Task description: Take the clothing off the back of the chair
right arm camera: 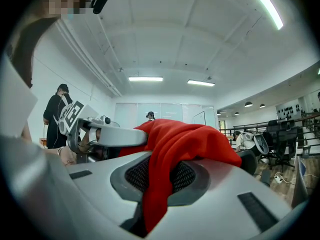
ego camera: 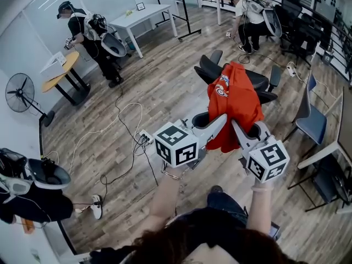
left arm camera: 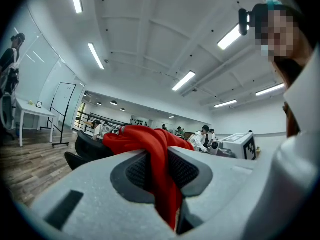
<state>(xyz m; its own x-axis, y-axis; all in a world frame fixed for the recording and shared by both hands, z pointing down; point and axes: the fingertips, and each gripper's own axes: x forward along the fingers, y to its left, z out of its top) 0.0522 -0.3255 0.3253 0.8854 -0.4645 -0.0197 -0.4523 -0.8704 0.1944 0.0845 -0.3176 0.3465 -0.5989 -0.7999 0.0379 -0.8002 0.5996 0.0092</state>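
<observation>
Item: two forearms reaching forward, each hand carrying a gripper with a cube of square markers, the left cube (ego camera: 176, 143) and the right cube (ego camera: 268, 159) side by side. Left gripper (ego camera: 219, 121): jaws nearly together, pinching a fold of the red garment (ego camera: 234, 100); in the left gripper view the cloth runs down between the ribbed dark pads (left arm camera: 135, 171) of the gripper (left arm camera: 161, 170). Right gripper (ego camera: 237, 127): jaws likewise narrowed onto the same red garment (right arm camera: 192, 136), with cloth hanging through the gap between its pads (right arm camera: 186, 176). The two grippers sit close together at the garment's near edge. The garment bears a round white and blue emblem (ego camera: 221, 88) and hangs bunched from both grips above the black office chair (ego camera: 212, 67); whether its far edge touches the chair back cannot be told. Wood-plank floor (ego camera: 165, 87) beneath. Left of the grippers on the floor: a white power strip (ego camera: 144, 138) with trailing cables. Right: a grey-blue chair (ego camera: 311, 121). Farther left: a standing fan (ego camera: 20, 94) and a person in black (ego camera: 88, 37). Beyond: a long white surface (ego camera: 146, 14) and a crouching person in white (ego camera: 250, 18).
</observation>
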